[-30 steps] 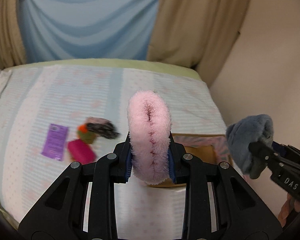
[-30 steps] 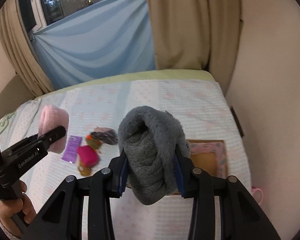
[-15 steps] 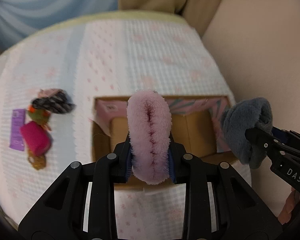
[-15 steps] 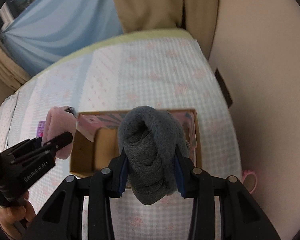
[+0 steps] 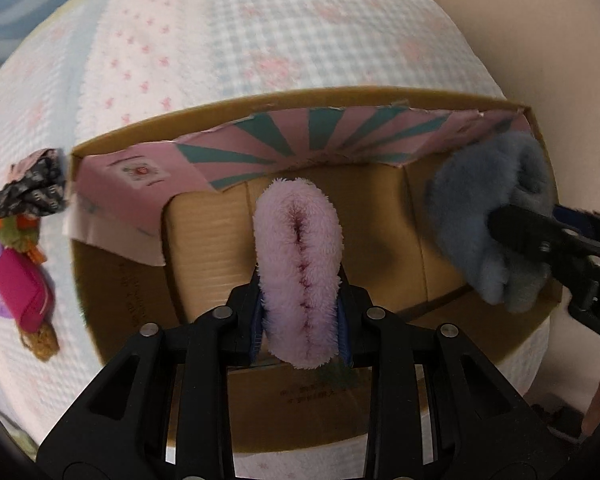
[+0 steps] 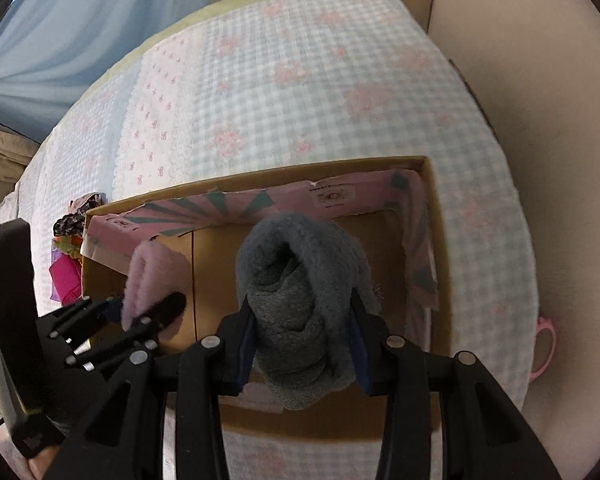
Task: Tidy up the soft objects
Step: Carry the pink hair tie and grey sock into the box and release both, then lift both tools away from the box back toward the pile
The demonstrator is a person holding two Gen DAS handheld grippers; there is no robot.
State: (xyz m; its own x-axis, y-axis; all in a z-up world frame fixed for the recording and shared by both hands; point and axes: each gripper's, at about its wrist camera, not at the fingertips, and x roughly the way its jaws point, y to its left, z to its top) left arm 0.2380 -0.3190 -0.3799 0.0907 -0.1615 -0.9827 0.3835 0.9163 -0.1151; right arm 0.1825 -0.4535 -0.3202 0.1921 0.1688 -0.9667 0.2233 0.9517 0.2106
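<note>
Your pink fluffy piece [image 5: 298, 264] is folded into a long loop, its long axis running straight out along the fingers of your left gripper [image 5: 300, 320], rounded end pointing away from you and down into the cardboard box [image 5: 236, 104]. A dark seam runs the length of its middle. The 2 blue-padded jaws press its lower half from both sides; they have just eased apart a little, yet the pads are touching the fluff on each side, so it is gripped.

Your grey fluffy piece [image 6: 304, 304] is rolled the same way, long axis in line with the fingers of your right gripper [image 6: 302, 344], folded end pointing forward over the box's open interior. Its jaws have also just widened slightly, and the pads squeeze the roll on both flanks.

Both pieces hang over the box, pink toward its left half, grey toward its right, neither shown resting on the floor of it. The box has pink-and-teal striped flaps [image 5: 340, 136] folded inward along its far side. It sits on a checked, flowered bedspread [image 6: 300, 72]. Just beside the box's left wall lies a small heap of other items [image 5: 24, 248]: dark patterned fabric, something green and orange, a magenta pouch.
</note>
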